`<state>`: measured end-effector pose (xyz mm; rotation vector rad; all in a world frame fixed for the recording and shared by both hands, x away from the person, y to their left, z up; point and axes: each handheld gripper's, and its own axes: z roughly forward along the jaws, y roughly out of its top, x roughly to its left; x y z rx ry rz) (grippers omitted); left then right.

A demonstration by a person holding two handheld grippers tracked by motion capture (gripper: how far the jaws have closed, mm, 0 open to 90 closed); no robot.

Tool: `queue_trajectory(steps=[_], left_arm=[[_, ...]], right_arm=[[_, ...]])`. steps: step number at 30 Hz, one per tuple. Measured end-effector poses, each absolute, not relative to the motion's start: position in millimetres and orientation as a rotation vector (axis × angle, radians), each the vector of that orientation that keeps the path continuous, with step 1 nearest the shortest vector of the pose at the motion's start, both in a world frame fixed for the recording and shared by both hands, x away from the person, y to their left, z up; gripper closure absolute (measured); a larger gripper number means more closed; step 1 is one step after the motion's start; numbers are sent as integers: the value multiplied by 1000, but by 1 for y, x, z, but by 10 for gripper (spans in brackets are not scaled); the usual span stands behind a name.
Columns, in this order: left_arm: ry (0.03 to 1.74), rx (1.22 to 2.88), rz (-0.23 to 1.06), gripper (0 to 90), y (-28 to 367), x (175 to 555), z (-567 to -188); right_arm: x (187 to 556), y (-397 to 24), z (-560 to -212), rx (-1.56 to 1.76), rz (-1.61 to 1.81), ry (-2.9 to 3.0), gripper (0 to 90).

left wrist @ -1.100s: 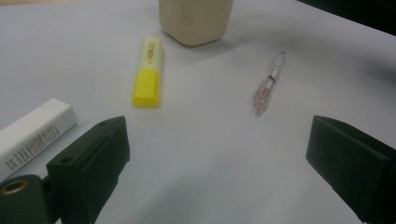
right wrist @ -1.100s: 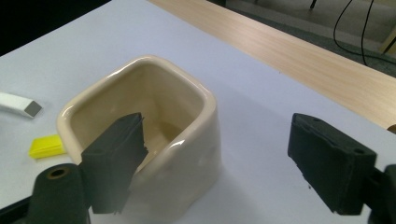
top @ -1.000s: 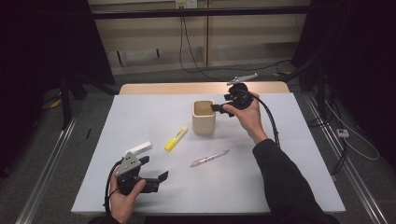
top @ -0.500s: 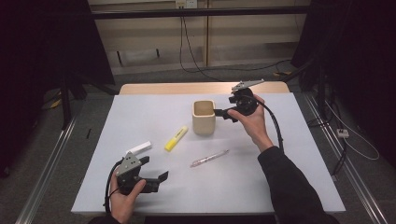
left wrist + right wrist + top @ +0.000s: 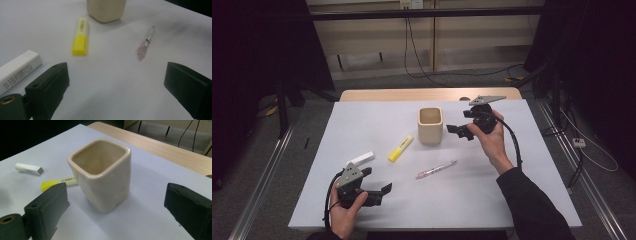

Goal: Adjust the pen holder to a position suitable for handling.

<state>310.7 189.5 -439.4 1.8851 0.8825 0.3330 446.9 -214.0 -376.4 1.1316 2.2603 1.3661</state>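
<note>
A cream square cup (image 5: 430,125) stands upright and empty at the table's middle back; it looms close in the right gripper view (image 5: 102,177). My right gripper (image 5: 458,131) hovers just right of it, apart from it. Its jaws have just been opening and are open (image 5: 117,210), with nothing between them. My left gripper (image 5: 381,194) rests open near the front left edge (image 5: 117,87), with nothing in it. Ahead of it lie a yellow highlighter (image 5: 80,36), a clear pen with pink ink (image 5: 146,42) and a white marker (image 5: 17,70).
The highlighter (image 5: 400,148) lies left of the cup, the pen (image 5: 437,170) in front of it, the white marker (image 5: 362,158) just behind the left gripper. A wooden strip (image 5: 412,95) runs along the far edge of the white table (image 5: 522,200). Cables trail on the floor beyond.
My right gripper has drawn back to the right, away from the cup's right side, with its jaws spread wider. The left gripper and the other things have stayed put.
</note>
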Motion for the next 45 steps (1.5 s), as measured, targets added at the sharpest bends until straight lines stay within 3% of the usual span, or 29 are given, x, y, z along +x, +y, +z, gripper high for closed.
queue_trajectory(steps=[22, 45], left_arm=[[904, 1861, 351, 53, 192, 310, -438], [908, 1858, 362, 53, 194, 311, -436]], right_arm=[[411, -218, -391, 1080, 1272, 2324, 58], [339, -268, -418, 1228, 1217, 2128, 73]])
